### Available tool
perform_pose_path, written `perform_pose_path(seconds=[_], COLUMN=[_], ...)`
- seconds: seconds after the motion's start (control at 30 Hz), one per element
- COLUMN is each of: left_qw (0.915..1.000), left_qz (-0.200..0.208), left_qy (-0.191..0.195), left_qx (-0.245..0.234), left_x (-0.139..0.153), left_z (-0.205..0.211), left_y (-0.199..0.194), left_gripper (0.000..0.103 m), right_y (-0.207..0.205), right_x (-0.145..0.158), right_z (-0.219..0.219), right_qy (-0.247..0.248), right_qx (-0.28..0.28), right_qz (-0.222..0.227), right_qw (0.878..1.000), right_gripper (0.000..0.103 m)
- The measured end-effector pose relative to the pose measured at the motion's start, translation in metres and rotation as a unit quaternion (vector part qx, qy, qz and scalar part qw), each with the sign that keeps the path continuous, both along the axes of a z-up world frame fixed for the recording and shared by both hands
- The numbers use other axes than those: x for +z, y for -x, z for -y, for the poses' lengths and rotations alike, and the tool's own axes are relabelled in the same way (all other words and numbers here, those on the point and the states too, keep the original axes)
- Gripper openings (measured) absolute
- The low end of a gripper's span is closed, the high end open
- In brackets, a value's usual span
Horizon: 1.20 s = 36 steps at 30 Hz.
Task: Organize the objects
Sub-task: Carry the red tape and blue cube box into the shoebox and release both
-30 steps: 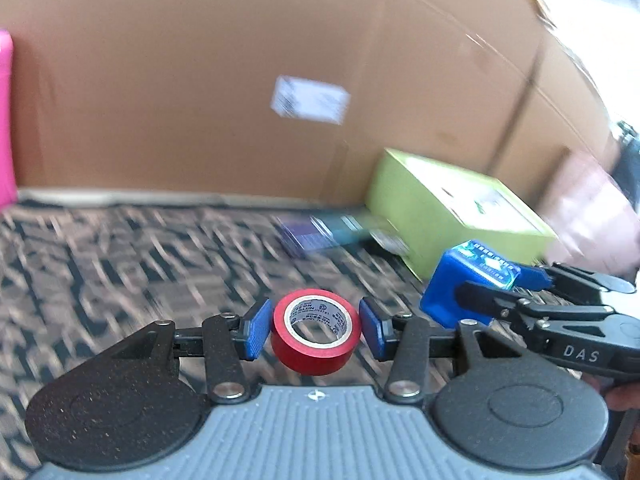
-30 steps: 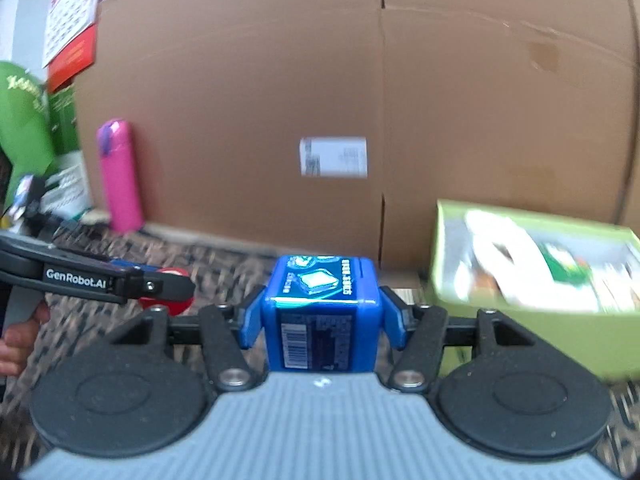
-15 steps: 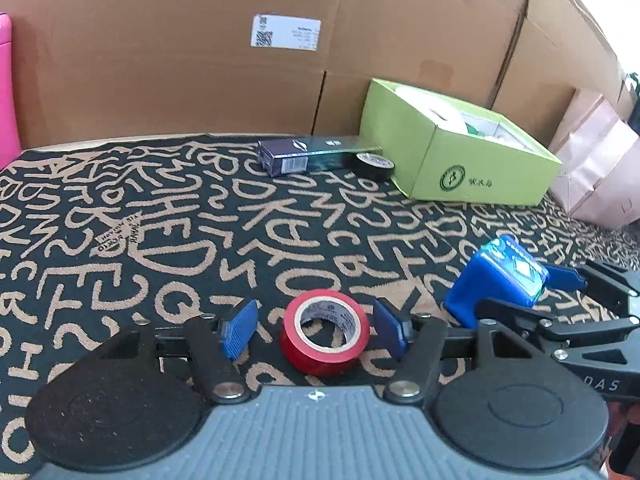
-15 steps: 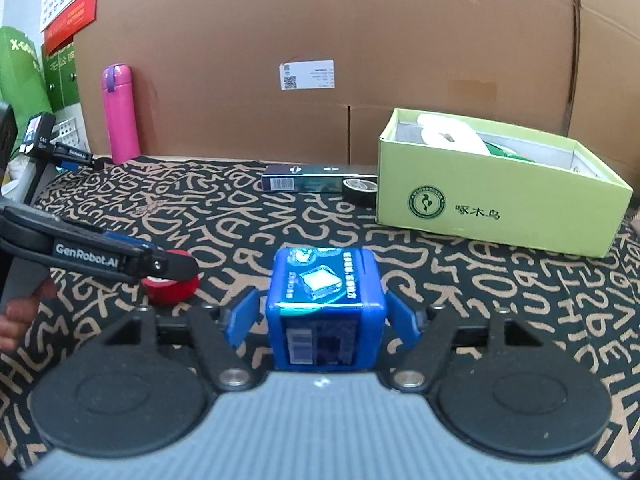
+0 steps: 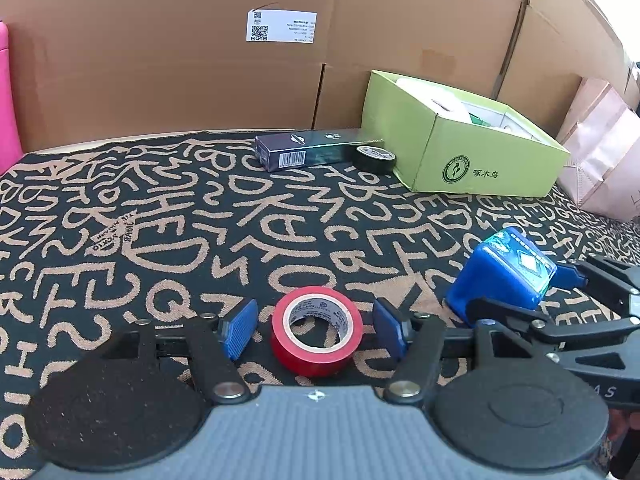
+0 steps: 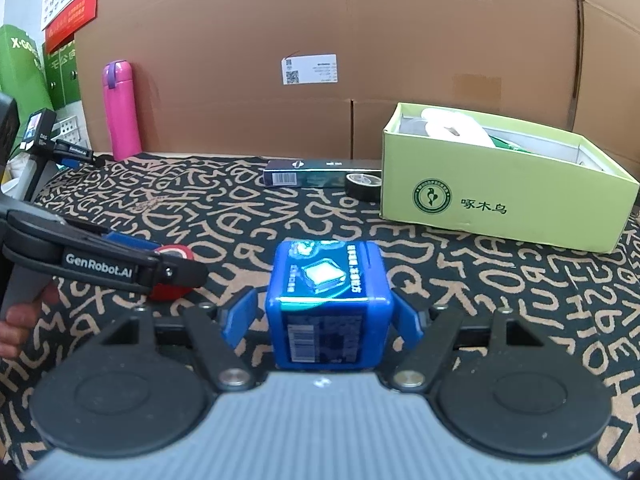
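The left gripper stands with its fingers apart around the red tape, pads clear of it; the roll lies flat on the cloth. To its right, the right gripper straddles the blue box the same way, fingers apart. Far right sits the green box, black tape beside it.

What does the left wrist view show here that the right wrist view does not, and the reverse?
Only left wrist: a pink bag at far right. Only right wrist: the calendar, green cartons and a hand. Both: red tape between the open left gripper, blue box between the open right gripper, green box, black tape, dark carton, pink bottle.
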<state>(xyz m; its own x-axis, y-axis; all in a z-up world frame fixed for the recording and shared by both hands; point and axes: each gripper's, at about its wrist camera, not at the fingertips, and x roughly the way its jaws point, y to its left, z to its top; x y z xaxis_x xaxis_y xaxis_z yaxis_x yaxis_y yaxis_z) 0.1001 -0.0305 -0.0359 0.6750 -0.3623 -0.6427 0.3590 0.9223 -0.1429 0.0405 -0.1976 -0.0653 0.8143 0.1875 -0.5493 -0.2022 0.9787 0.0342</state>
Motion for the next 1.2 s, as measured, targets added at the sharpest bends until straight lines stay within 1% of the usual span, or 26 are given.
perform_pose_path(seconds=[0.2, 0.23, 0.27, 0.3, 0.33, 0.47, 0.53, 0.6, 0.73, 0.9, 1.0, 1.1, 1.2], left_qw=[1.0, 0.9999, 0.9999, 0.9999, 0.9999, 1.0, 0.9999, 0.9997, 0.9973, 0.9912, 0.9867, 0.9841, 0.9828], left_qz=[0.006, 0.006, 0.006, 0.006, 0.003, -0.005, 0.0, 0.014, 0.048, 0.079, 0.084, 0.087, 0.085], left_qy=[-0.006, -0.008, -0.011, -0.012, -0.012, -0.001, 0.008, 0.01, 0.025, 0.054, 0.081, 0.093, 0.096], left_qx=[0.002, 0.001, 0.002, 0.002, 0.0, 0.002, -0.007, -0.018, -0.051, -0.091, -0.113, -0.123, -0.133], left_x=[-0.002, -0.002, -0.001, -0.001, 0.0, 0.005, 0.011, 0.02, 0.044, 0.078, 0.098, 0.113, 0.118], left_z=[0.002, 0.001, 0.002, 0.002, 0.002, 0.001, 0.004, 0.01, 0.028, 0.059, 0.081, 0.11, 0.142], left_y=[0.001, 0.001, 0.001, 0.001, 0.0, 0.0, 0.001, 0.002, -0.004, -0.021, -0.038, -0.059, -0.079], left_gripper=[0.065, 0.064, 0.062, 0.051, 0.05, 0.05, 0.05, 0.05, 0.05, 0.05, 0.05, 0.05, 0.05], right_y=[-0.004, -0.005, -0.005, -0.006, -0.006, -0.005, -0.004, -0.004, -0.001, -0.005, -0.01, -0.022, -0.039], right_x=[-0.001, -0.001, -0.002, -0.002, -0.002, 0.0, 0.003, 0.009, 0.032, 0.068, 0.087, 0.102, 0.111], right_z=[0.001, 0.001, 0.002, 0.002, 0.003, 0.008, 0.014, 0.021, 0.04, 0.069, 0.088, 0.109, 0.132], right_qy=[-0.006, -0.006, -0.007, -0.006, -0.008, -0.024, -0.037, -0.051, -0.064, -0.048, -0.029, -0.007, 0.006], right_qx=[0.0, 0.001, 0.004, 0.003, 0.004, 0.004, 0.005, 0.004, -0.009, -0.033, -0.053, -0.079, -0.112], right_qz=[0.002, 0.001, -0.001, -0.001, -0.001, -0.001, 0.002, 0.007, 0.04, 0.096, 0.126, 0.151, 0.167], right_qw=[1.0, 1.0, 1.0, 1.0, 1.0, 1.0, 0.999, 0.999, 0.997, 0.994, 0.99, 0.985, 0.98], right_gripper=[0.071, 0.068, 0.065, 0.058, 0.058, 0.058, 0.058, 0.058, 0.058, 0.058, 0.058, 0.058, 0.058])
